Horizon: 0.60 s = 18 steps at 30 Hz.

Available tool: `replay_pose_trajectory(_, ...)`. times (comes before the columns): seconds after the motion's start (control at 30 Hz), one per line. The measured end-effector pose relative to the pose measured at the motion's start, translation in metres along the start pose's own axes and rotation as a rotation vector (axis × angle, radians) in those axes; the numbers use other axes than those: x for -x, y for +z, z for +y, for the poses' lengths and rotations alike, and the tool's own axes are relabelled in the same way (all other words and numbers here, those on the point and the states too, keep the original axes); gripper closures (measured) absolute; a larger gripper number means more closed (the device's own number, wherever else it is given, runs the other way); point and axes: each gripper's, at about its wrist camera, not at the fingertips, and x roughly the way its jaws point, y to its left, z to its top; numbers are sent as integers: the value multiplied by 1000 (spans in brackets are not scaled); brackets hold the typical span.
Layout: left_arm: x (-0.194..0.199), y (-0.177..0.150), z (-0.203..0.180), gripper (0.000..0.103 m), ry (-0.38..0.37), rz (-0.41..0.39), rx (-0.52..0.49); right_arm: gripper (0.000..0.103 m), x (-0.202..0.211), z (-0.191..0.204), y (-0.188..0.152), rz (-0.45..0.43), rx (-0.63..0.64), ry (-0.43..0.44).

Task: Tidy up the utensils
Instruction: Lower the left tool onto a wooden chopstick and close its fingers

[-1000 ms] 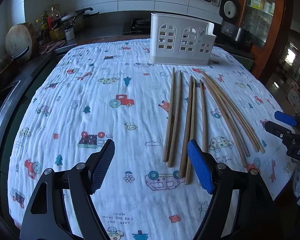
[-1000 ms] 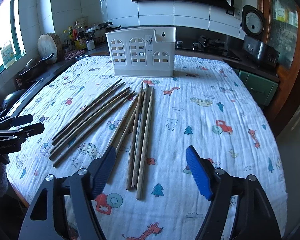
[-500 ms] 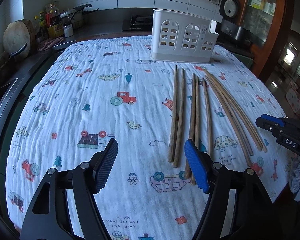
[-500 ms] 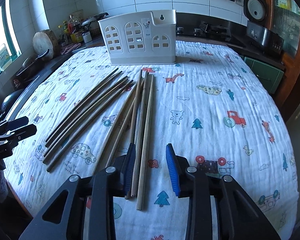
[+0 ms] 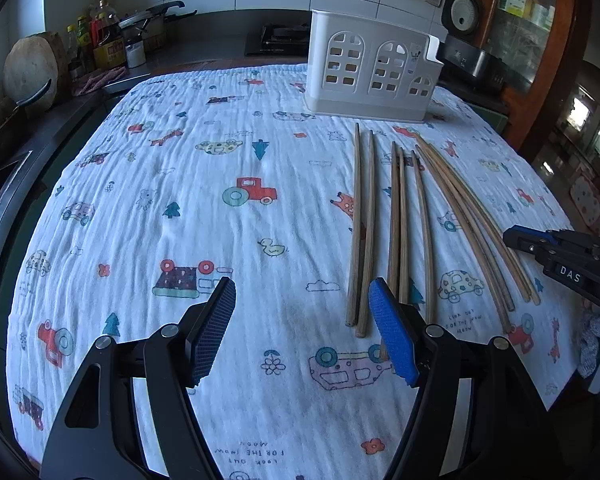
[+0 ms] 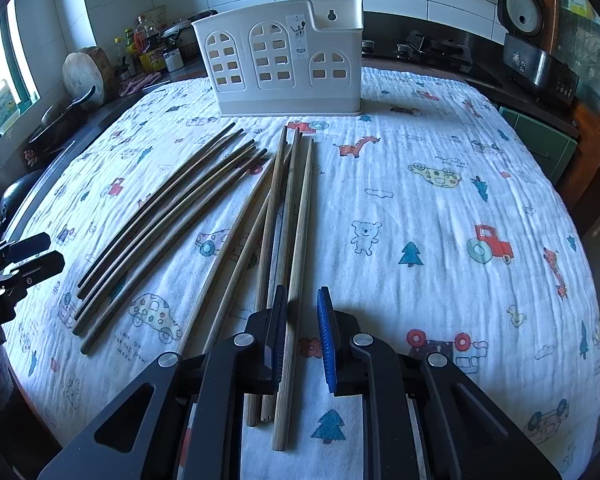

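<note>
Left wrist view: the task has barely begun. All the wooden chopsticks (image 5: 400, 224) lie loose on the patterned cloth (image 5: 220, 240) covering the bench, none yet in the white slotted utensil holder (image 5: 370, 76) standing upright at the far edge. The left gripper (image 5: 302, 330) hangs tilted down over bare cloth, its jaws wide apart and holding nothing; the nearest chopstick ends lie just beside its blue pad. The right gripper (image 5: 540, 240) shows at the picture's right edge.

Right wrist view: the right gripper (image 6: 302, 336) angles down over the near ends of the lighter chopsticks (image 6: 296, 264). Its jaws are closing, with one chopstick (image 6: 290, 364) between them; a gap still shows beside the blue pad, so no firm grip yet. Darker chopsticks (image 6: 168, 220) fan out to the left. The holder (image 6: 280, 68) appears empty.
</note>
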Motion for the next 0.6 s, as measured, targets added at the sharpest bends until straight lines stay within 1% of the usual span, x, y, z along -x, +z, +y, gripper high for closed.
replay_pose_trajectory(0.23,-1,1,0,34,-4,3,-5,88,-1,-1,-1,2,11,-8)
replay_pose_trajectory(0.37,-1,0,-2,34,-5,3,-9,91,-1,1,-1,3,21,-6)
replay_pose_trajectory(0.6,-1,0,-4,34,-10,4,-10,91,-5,0,-2,11,20,-6)
